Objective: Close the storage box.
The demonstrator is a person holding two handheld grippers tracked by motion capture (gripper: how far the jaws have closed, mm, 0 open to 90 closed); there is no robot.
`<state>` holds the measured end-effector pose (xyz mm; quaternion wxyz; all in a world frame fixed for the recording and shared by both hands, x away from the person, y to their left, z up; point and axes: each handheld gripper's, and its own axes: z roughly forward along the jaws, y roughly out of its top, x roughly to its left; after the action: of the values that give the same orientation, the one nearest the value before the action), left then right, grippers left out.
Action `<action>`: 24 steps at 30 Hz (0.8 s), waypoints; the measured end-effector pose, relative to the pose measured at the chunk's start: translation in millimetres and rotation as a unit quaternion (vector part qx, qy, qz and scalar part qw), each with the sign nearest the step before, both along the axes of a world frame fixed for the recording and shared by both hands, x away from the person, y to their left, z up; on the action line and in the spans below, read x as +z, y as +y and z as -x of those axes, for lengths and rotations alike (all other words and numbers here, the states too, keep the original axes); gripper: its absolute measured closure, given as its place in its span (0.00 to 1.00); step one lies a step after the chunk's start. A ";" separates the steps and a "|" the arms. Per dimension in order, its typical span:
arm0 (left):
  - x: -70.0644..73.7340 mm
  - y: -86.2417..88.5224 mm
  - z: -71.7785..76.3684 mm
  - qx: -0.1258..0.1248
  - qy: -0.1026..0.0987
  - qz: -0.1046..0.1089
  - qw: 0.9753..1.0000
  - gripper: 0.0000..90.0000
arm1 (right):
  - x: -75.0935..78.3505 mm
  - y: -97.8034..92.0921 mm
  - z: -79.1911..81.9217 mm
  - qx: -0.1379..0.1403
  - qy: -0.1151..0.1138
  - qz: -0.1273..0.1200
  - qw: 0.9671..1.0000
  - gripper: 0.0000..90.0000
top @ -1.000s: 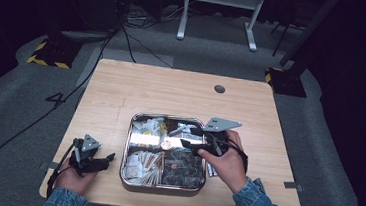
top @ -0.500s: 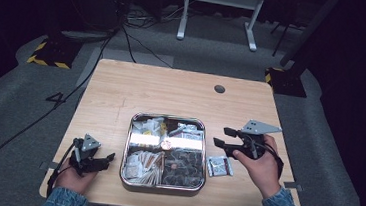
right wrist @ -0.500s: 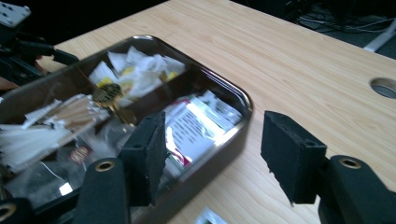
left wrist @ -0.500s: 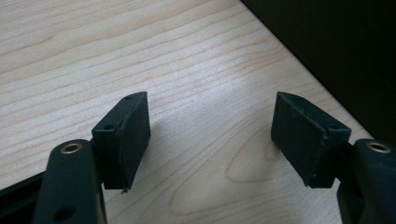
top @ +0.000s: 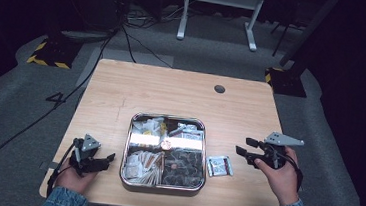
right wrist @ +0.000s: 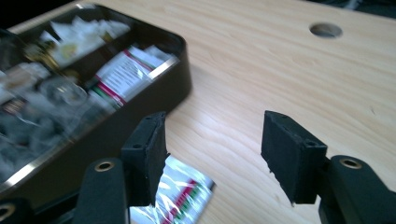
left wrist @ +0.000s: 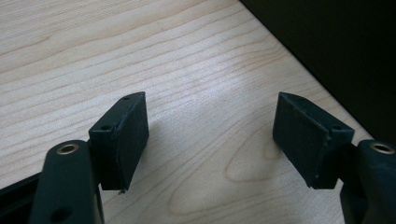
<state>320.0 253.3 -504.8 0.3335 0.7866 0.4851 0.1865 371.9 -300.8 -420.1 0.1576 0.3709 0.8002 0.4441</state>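
Note:
A square metal tray [top: 128, 143] with four compartments of small packets sits near the table's front edge. One silver packet [top: 219, 165] with red and green print lies on the wood just right of the tray; in the right gripper view the packet [right wrist: 180, 193] lies below the left jaw. My right gripper [top: 243, 146] hovers open to the right of that packet, nothing between its jaws [right wrist: 212, 154]. My left gripper [top: 110, 159] rests open at the front left, left of the tray, over bare wood [left wrist: 210, 135].
The tray [right wrist: 140, 109] holds white sachets, red-striped foil packets and dark packets. A round cable hole [top: 219, 89] lies at the back right of the table. A white stand [top: 220, 1] and cables lie on the floor beyond.
My right gripper came out of the tray, moved right and let the silver packet go on the table beside the tray. The left gripper stayed put.

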 end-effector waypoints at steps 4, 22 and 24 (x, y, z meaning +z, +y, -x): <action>0.0 0.0 0.0 0.000 0.000 0.000 1.000 0.30 | -11.5 -12.5 -1.0 -0.018 0.013 0.016 1.000 0.46; 0.0 0.0 0.0 0.000 0.000 0.000 1.000 0.30 | -67.6 -47.3 -7.7 -0.049 0.017 0.047 0.998 0.44; 0.0 0.0 0.0 0.000 0.000 0.000 1.000 0.30 | -73.8 -49.3 -9.3 -0.051 0.020 0.050 0.997 0.41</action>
<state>320.0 253.3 -504.8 0.3334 0.7867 0.4850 0.1862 381.2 -350.2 -493.8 0.1821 0.4123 0.8042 0.3874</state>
